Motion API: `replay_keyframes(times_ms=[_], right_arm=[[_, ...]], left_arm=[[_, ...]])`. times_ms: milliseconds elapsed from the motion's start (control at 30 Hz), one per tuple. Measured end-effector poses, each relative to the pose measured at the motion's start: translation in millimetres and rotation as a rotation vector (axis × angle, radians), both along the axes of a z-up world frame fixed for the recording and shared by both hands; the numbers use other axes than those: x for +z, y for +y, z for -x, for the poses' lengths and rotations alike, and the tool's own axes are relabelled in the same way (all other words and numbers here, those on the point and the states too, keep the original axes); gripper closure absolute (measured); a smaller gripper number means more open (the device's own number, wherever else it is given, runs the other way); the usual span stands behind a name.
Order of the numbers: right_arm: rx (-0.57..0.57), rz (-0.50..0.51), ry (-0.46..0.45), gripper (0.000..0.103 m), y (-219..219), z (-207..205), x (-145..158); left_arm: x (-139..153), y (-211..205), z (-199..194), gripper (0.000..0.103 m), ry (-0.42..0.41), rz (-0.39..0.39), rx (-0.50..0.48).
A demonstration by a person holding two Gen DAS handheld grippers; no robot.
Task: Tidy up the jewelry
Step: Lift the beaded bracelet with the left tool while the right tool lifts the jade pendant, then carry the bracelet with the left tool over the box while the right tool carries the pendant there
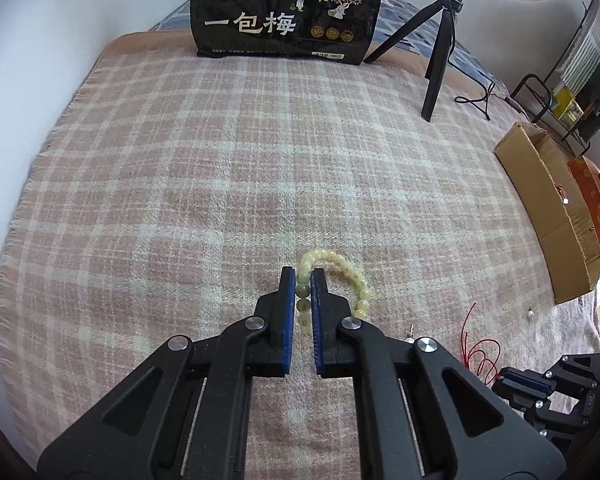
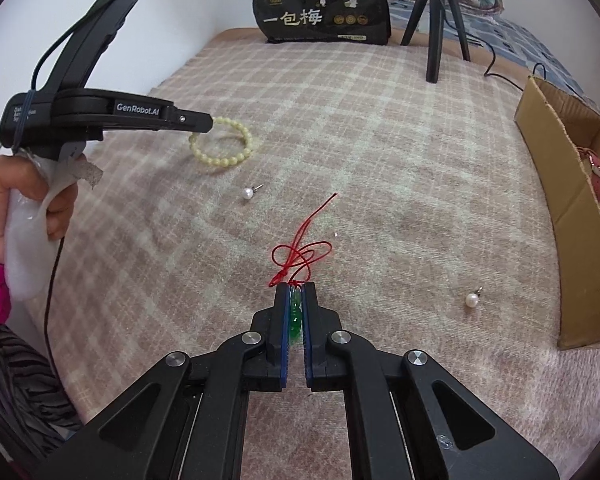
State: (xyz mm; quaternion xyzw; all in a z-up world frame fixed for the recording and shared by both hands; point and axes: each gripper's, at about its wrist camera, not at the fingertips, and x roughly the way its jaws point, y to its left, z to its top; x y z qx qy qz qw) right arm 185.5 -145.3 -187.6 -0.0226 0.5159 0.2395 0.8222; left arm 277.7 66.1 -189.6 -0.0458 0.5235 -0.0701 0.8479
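Lifting both pieces off the pink plaid blanket [image 2: 380,120], left claw [image 1: 303,280] clenched on the pale yellow beaded bracelet [image 1: 340,272], right claw [image 2: 296,296] on the green pendant [image 2: 295,320] with trailing red cord [image 2: 300,252]; advisable to raise slowly toward the open cardboard box [image 2: 560,184].

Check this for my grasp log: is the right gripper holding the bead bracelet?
No, the right gripper is shut on the green pendant; the bead bracelet sits in the left gripper.

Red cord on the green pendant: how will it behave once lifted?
Probably floppy: the red cord lies in loose loops on the blanket. It will likely dangle and swing under the pendant clamped in the right gripper, and may snag.
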Motion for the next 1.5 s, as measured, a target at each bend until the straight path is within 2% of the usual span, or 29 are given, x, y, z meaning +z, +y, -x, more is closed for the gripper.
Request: replay_keyframes(times_ms=[667,1200,1500], right_arm=[[-0.074,-0.059,-0.128,0.099,-33,-2,61],[-0.157,-0.084,-0.218,0.099,-73,9,110],[-0.21,-0.086,-0.25,0.099,-104,11,129]], left_arm=[[66,-8,21,0.098,-0.133,0.062,-0.031],[106,-49,51,0.097,-0.202,0.092,-0.13],[119,-91,60,0.097,-0.221,0.117,-0.203]])
